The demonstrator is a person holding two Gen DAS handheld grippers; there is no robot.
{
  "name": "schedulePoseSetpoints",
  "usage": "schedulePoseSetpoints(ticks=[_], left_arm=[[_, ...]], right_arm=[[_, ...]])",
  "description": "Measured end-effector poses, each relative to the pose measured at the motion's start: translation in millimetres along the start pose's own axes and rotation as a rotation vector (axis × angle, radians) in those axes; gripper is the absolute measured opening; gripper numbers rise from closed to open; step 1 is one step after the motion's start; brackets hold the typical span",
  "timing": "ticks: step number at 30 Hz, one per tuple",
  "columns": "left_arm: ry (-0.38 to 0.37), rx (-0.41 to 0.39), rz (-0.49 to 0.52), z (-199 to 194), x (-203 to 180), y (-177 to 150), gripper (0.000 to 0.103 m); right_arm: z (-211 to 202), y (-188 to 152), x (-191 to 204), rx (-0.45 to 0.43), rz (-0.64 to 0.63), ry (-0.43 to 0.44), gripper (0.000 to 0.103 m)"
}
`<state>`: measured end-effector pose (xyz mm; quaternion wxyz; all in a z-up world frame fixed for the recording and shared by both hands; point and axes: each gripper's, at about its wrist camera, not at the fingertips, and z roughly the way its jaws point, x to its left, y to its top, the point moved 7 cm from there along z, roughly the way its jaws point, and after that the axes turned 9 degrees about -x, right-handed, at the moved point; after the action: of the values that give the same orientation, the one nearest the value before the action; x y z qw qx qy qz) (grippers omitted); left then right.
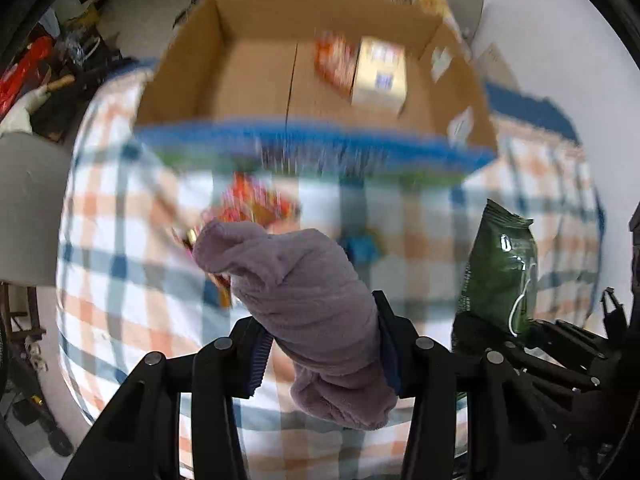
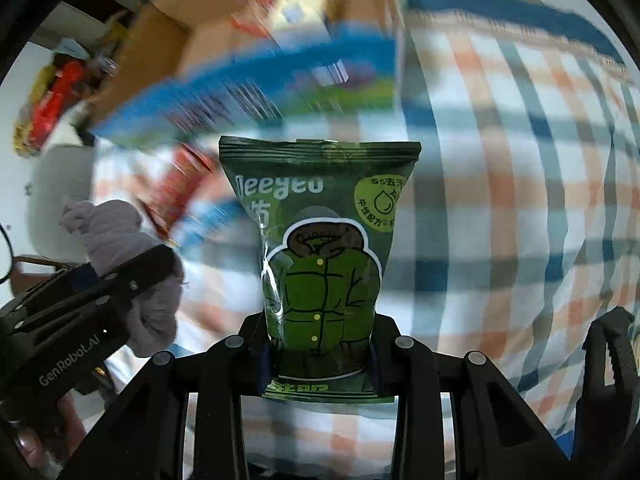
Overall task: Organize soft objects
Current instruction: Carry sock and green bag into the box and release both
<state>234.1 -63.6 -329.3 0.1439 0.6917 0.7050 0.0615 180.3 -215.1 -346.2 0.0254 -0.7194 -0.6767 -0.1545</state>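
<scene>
My left gripper (image 1: 322, 340) is shut on a rolled mauve fleece cloth (image 1: 296, 280) and holds it above the checked tablecloth; the cloth also shows in the right wrist view (image 2: 120, 232). My right gripper (image 2: 320, 344) is shut on a green soft pouch (image 2: 324, 248) printed with a puffer jacket, held upright; it also shows in the left wrist view (image 1: 500, 272). An open cardboard box (image 1: 256, 80) with a blue printed front stands ahead of both grippers. It holds a yellow carton (image 1: 380, 72) and a red packet (image 1: 334, 60).
A red and orange snack packet (image 1: 256, 204) and a small blue item (image 1: 362, 248) lie on the checked tablecloth (image 1: 120, 220) before the box. A grey chair (image 1: 24, 208) is at the left. Floor clutter lies beyond the table's left edge.
</scene>
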Motion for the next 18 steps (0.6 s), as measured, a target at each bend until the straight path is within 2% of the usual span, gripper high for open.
schedulePoseSetpoints(ticks=[3, 7, 9, 13, 18], left_arm=[[-0.024, -0.037, -0.016, -13, 7, 46, 0.043], [-0.009, -0.066, -0.053, -18, 28, 102, 0.043], [-0.015, -0.050, -0.086, -11, 36, 121, 0.043], [0.004, -0.014, -0.115, 13, 52, 153, 0.043], [0.036, 0.047, -0.110, 48, 66, 182, 0.043]], right_arm=[[-32, 38, 11, -0.053, 0.014, 0.040, 0.037], [-47, 87, 27, -0.111, 0.029, 0.061, 0.037], [-35, 114, 45, -0.124, 0.047, 0.058, 0.037], [-12, 156, 62, -0.093, 0.105, 0.085, 0.037], [21, 194, 71, -0.061, 0.098, 0.032, 0.037]])
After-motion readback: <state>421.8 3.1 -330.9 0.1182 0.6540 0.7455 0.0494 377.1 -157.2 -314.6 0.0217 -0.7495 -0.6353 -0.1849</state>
